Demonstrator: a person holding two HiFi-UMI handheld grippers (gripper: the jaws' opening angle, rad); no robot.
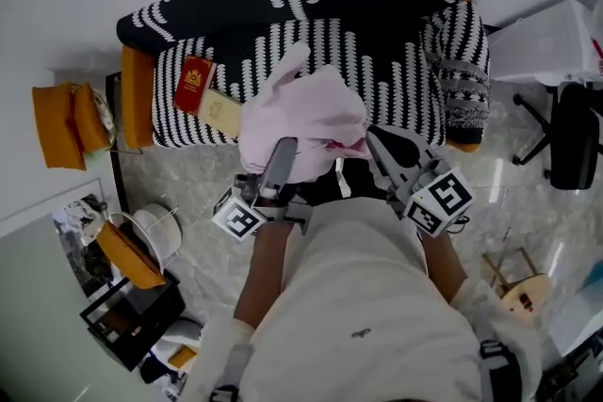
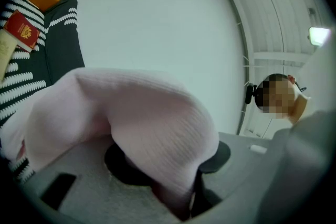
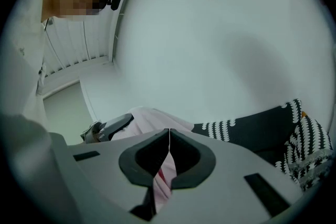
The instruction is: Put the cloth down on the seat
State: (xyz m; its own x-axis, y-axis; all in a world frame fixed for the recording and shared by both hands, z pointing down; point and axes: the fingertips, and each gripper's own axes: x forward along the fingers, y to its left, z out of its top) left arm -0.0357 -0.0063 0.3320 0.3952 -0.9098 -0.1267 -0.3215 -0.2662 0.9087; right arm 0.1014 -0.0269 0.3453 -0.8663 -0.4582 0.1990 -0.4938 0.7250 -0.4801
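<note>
The cloth (image 1: 301, 113) is a ribbed, matt knit; the sofa (image 1: 377, 42), woven fabric; the floor (image 1: 188, 184), glossy polished stone.

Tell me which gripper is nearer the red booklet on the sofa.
Left. The left gripper holds the pink cloth at its edge toward the red booklet; the right gripper grips the far edge.

A: Position of the cloth (image 1: 301, 113) relative to the tongs?
B: Between them. The left gripper (image 1: 283, 149) clamps its left part, the right gripper (image 1: 373, 136) its right edge. The seat (image 1: 396, 71) lies ahead of both.
A: Items on the seat?
B: A booklet (image 1: 193, 82) lies left of the left gripper, with a flat packet (image 1: 219, 113) just beside it. A pillow (image 1: 464, 94) sits right of the right gripper.
A: Off the seat?
B: A swivel chair (image 1: 570, 141) stands on the floor, well right of the right gripper.
</note>
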